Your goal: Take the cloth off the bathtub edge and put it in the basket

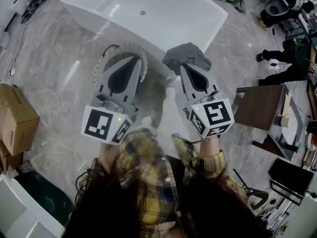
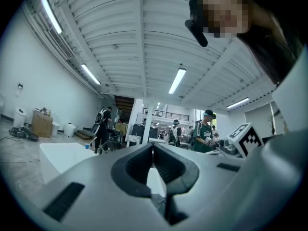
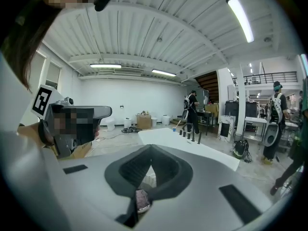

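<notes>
A grey cloth [image 1: 187, 55] lies bunched on the near corner of the white bathtub [image 1: 148, 14]. My right gripper [image 1: 187, 67] is shut, its tip at the cloth's near edge; no cloth shows between the jaws in the right gripper view, where the right gripper [image 3: 151, 148] points over the bathtub [image 3: 192, 148]. A round basket [image 1: 105, 58] with a perforated rim stands on the floor against the tub's side. My left gripper [image 1: 130, 58] hovers over it, shut and empty. In the left gripper view the left gripper [image 2: 153, 146] also shows its jaws together, with the bathtub [image 2: 62, 158] at the left.
A cardboard box [image 1: 15, 118] and a white cable [image 1: 54, 103] lie on the marble floor at the left. A dark table [image 1: 260, 105] and shelving stand at the right, with a person [image 1: 292, 58] beyond. Other people stand in the room's background [image 2: 204, 129].
</notes>
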`<state>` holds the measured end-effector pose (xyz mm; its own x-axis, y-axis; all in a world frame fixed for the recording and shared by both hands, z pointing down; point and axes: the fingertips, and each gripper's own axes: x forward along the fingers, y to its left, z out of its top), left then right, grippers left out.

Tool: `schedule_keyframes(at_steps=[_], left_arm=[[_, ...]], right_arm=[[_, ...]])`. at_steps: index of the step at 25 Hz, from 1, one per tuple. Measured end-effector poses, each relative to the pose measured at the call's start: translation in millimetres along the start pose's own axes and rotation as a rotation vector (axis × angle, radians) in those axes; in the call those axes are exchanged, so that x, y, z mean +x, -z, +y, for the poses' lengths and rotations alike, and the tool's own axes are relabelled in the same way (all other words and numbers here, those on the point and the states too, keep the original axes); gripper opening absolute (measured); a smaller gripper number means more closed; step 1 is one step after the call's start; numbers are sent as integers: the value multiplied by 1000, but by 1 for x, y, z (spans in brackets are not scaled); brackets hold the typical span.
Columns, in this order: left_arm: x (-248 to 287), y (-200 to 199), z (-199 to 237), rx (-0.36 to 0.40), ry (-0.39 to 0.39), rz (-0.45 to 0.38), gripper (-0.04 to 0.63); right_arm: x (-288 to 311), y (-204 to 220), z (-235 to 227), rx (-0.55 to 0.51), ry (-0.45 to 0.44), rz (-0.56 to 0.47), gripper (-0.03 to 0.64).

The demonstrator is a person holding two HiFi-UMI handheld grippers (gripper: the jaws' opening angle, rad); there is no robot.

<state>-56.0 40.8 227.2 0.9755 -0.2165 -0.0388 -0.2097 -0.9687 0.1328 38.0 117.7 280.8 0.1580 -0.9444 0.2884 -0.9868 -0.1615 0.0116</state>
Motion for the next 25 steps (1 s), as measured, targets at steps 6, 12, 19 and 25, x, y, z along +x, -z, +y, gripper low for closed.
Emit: schedule_keyframes(at_steps=[6, 12, 19, 25], left_arm=[[52, 2, 10, -2, -3, -6, 18], [130, 2, 7, 1, 0, -7, 18], [216, 3, -7, 15, -17, -3, 18], [271, 10, -13, 22, -41, 9, 18]], right_arm=[[29, 0, -36, -7, -25, 22, 15], [56, -6, -98, -30, -44, 43, 15], [85, -15, -179, -17, -95, 48, 15], [106, -13, -230, -11, -142, 55, 15]])
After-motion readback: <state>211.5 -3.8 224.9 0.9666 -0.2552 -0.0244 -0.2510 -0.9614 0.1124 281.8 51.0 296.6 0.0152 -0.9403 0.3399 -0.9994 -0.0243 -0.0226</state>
